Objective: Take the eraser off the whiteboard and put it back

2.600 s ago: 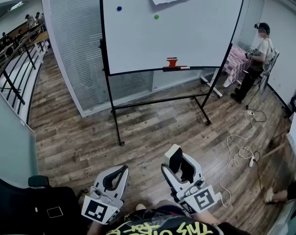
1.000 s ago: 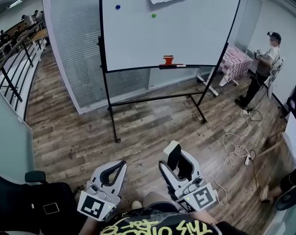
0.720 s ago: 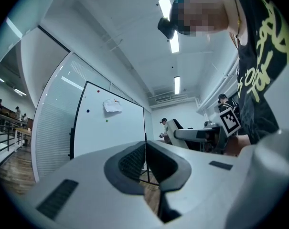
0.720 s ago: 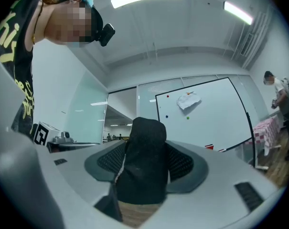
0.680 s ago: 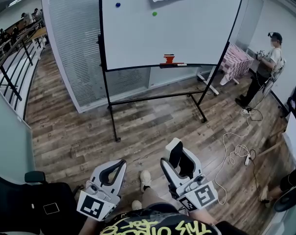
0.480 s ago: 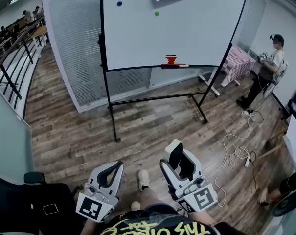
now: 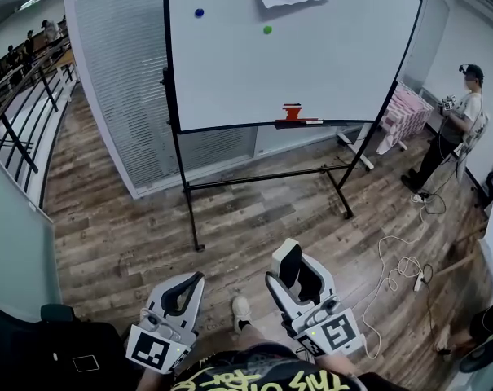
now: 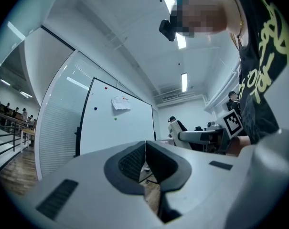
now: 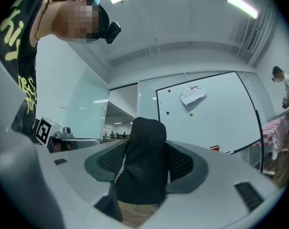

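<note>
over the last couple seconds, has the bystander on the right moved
Yes. The bystander has stepped to the right, away from the pink stack they stood right beside earlier.

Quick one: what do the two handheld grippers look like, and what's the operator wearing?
The left gripper and right gripper match: pale grey-white moulded shells, dark ribbed pads inside the jaws, and at the rear of each a cube with a black-and-white square marker. The operator wears a black shirt with yellow lettering.
</note>
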`<move>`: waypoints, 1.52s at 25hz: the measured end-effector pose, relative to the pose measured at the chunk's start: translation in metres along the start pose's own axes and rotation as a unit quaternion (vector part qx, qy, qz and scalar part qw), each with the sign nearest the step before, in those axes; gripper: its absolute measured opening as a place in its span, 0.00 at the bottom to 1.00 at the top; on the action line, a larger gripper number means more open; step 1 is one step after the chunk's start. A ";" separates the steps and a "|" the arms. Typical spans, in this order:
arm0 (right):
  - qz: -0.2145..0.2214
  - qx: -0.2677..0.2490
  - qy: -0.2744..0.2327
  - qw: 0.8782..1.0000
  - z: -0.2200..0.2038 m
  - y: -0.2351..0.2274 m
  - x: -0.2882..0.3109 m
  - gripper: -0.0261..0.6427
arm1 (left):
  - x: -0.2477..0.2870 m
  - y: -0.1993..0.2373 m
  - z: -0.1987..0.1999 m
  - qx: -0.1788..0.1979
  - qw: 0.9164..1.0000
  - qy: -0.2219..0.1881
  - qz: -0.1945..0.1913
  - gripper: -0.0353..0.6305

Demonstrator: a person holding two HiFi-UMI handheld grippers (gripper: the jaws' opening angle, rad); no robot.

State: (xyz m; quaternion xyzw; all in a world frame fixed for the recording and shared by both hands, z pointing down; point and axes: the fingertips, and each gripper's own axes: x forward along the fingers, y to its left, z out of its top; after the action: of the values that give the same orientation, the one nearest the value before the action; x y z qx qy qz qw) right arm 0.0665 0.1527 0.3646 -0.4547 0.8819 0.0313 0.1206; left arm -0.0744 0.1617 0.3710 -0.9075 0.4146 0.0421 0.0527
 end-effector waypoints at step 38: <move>0.062 0.009 0.002 0.998 -0.029 -0.140 0.179 0.42 | 0.184 0.127 -0.019 0.006 0.999 0.000 0.036 0.06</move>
State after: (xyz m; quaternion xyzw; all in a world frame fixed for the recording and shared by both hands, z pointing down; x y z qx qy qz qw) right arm 0.0745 -0.0758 0.3574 -0.3981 0.9089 0.0296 0.1204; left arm -0.0504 -0.0610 0.3598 -0.8916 0.4474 0.0410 0.0566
